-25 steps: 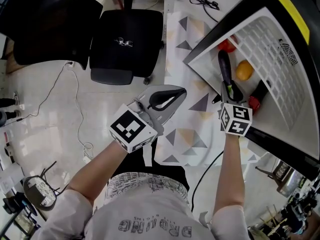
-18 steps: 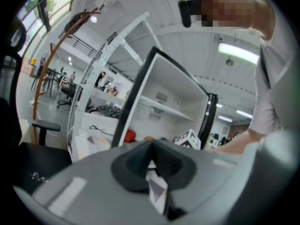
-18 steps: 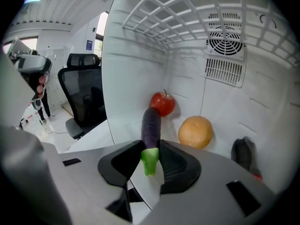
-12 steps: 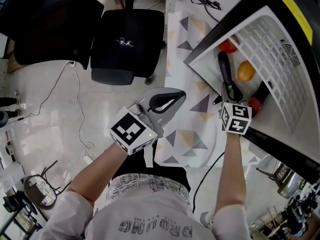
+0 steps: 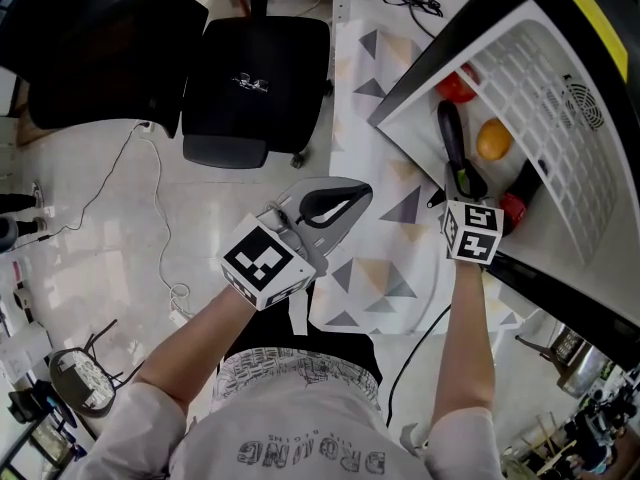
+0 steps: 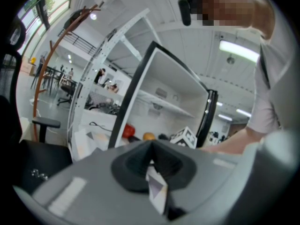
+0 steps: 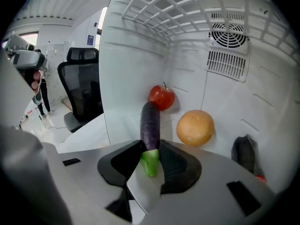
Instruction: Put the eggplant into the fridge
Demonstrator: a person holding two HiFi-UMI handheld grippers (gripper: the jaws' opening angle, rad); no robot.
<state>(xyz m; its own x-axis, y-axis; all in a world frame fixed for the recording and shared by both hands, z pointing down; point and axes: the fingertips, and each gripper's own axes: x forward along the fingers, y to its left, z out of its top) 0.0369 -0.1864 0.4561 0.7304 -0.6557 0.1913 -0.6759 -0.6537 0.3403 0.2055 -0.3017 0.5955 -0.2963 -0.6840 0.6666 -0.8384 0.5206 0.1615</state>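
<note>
A: Eggplant [image 7: 150, 121] first. Where does it lie?

B: Inside the fridge [image 7: 136, 55], flat on the white floor of the compartment. It runs lengthwise from near to far, with the green stem end nearest and the purple tip close to a red fruit [image 7: 161, 97] by the back wall.

A: And the right gripper [image 7: 151, 146]?

B: It reaches into the fridge from the near side. Its jaws have just been easing apart, with the stem end between them and a pad against it on each side.

A: What else is in there?

B: An orange [image 7: 195, 127] just right of the eggplant, not touching it. Farther right there is a dark thing [image 7: 244, 153] that I cannot make out.

A: The left gripper [image 5: 366, 184]?

B: It is well to the left, outside the fridge, above a patterned mat [image 5: 370, 268] on the floor. Its jaws are closed together with nothing between them. A black chair [image 5: 255, 78] stands beyond it, on the far left.
</note>
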